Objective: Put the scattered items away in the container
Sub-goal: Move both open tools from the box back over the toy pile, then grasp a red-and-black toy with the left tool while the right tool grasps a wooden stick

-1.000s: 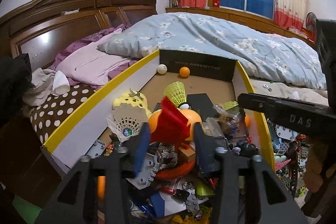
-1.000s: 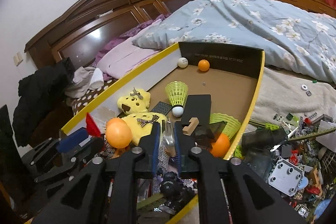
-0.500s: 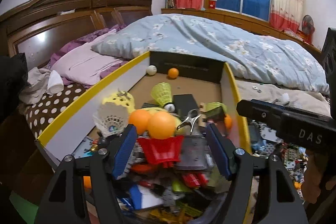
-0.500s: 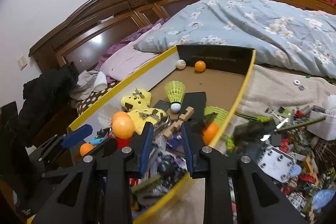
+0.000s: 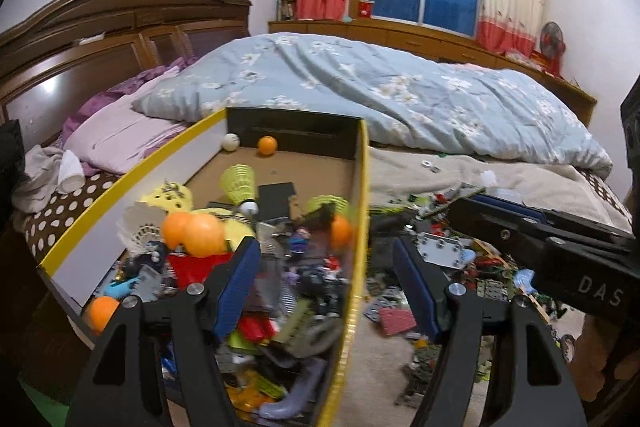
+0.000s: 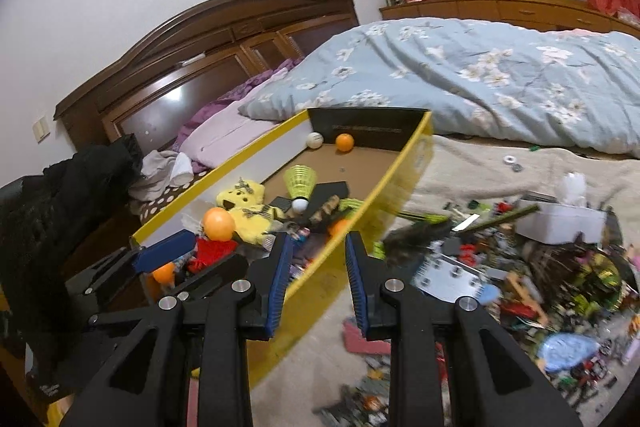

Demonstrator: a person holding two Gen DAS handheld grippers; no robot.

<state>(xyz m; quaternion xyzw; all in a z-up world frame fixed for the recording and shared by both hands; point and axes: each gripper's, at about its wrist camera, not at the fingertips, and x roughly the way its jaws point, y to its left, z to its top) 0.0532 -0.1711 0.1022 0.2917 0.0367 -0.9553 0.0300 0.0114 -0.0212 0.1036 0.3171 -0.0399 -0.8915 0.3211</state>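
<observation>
A long yellow-rimmed cardboard box (image 5: 362,187) lies on the bed, also in the right wrist view (image 6: 394,167). It holds orange balls (image 5: 200,235), a yellow plush toy (image 6: 248,211), shuttlecocks (image 5: 240,183), a red piece (image 5: 192,265) and many small parts. My left gripper (image 5: 326,287) is open and empty above the box's right rim. My right gripper (image 6: 318,269) is open and empty over that same rim. Scattered small parts (image 6: 540,279) lie on the beige sheet to the right of the box, with a grey plate (image 5: 440,251) among them.
A blue floral duvet (image 5: 380,87) covers the bed behind the box. A white tissue box (image 6: 560,223) stands among the scattered parts. Pink pillows (image 5: 116,139) and a wooden headboard (image 6: 208,39) are on the left. A dark garment (image 6: 68,195) hangs at far left.
The left gripper opened and let go of the red piece into the box, then swung right. The right gripper opened, released the metal clip, and pulled back toward the rim.
</observation>
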